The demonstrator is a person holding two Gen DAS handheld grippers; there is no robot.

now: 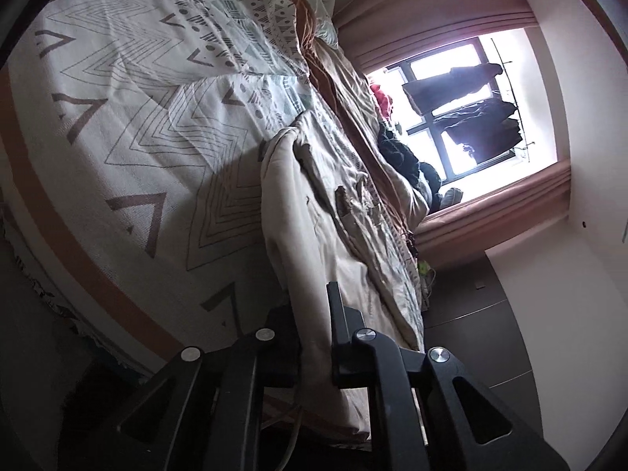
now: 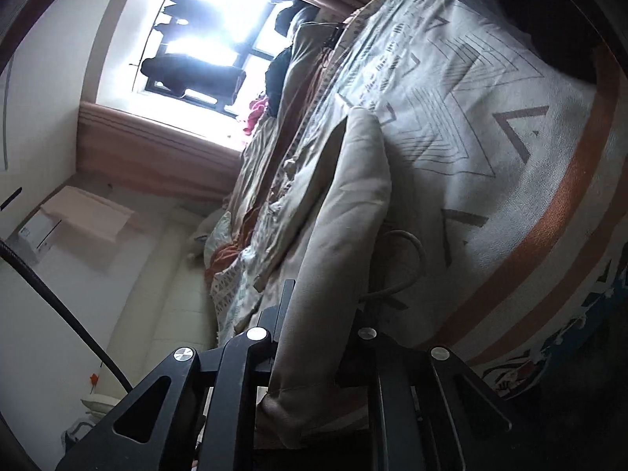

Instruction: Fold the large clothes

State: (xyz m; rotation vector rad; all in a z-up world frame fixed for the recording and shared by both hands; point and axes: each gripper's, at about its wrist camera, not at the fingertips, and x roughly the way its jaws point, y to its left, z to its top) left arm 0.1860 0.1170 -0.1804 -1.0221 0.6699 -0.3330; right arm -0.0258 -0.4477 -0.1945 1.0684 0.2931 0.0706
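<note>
Beige cloth, the large garment (image 1: 314, 235), lies bunched along the bed (image 1: 129, 125) over its zigzag-patterned cover, and both tongs are clenched on its near edge: the left tongs (image 1: 314, 314) pinch one fold, the right tongs (image 2: 318, 314) another. Fabric hides the fingertips. Against the glaring window (image 2: 212, 39) the hanging dark clothes are only silhouettes

No readable text or label shows, perhaps lost to blur.
</note>
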